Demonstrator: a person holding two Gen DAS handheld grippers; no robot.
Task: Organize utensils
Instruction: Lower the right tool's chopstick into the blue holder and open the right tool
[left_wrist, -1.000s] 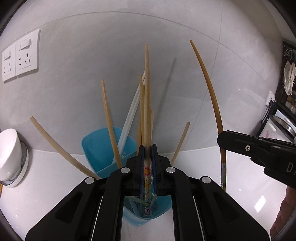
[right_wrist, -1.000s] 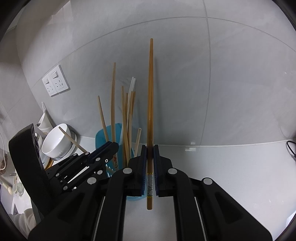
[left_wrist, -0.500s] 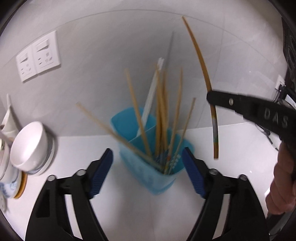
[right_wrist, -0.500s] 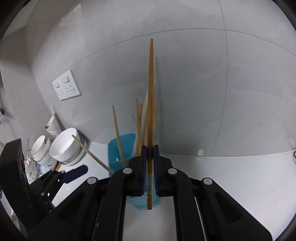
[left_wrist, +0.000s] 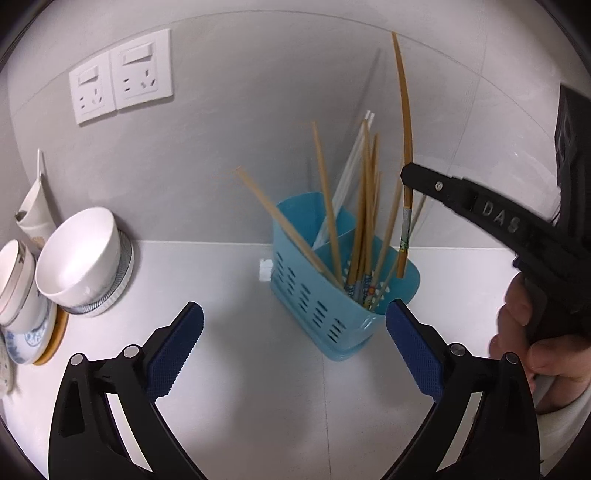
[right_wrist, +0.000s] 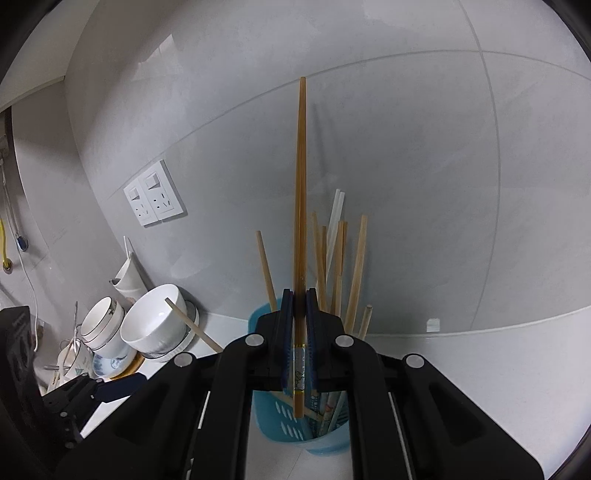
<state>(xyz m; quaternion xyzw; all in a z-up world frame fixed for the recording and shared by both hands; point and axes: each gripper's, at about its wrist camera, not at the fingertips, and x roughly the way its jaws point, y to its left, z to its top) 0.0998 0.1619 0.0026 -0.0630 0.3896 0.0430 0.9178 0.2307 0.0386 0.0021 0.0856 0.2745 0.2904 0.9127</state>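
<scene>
A blue slotted utensil holder (left_wrist: 314, 306) stands on the white counter by the wall, with several wooden chopsticks (left_wrist: 364, 221) and a white one leaning in it. My left gripper (left_wrist: 294, 308) hangs in front of it. Its jaws are opening wide and nothing is between them. My right gripper (right_wrist: 300, 299) is shut on one long brown chopstick (right_wrist: 301, 184) with a patterned lower end. It holds the stick upright, with the lower tip just inside the holder's (right_wrist: 280, 417) rim. In the left wrist view the same chopstick (left_wrist: 406, 129) comes in from the right.
White bowls (left_wrist: 81, 258), cups and plates are stacked at the left against the wall. Two wall outlets (left_wrist: 122, 75) sit above them. A person's hand (left_wrist: 535, 339) grips the right tool at the right edge. Bare counter lies in front of the holder.
My left gripper let go of its chopstick, which now stands in the holder, opened wide and drew back. My right gripper carried its chopstick leftward over the holder.
</scene>
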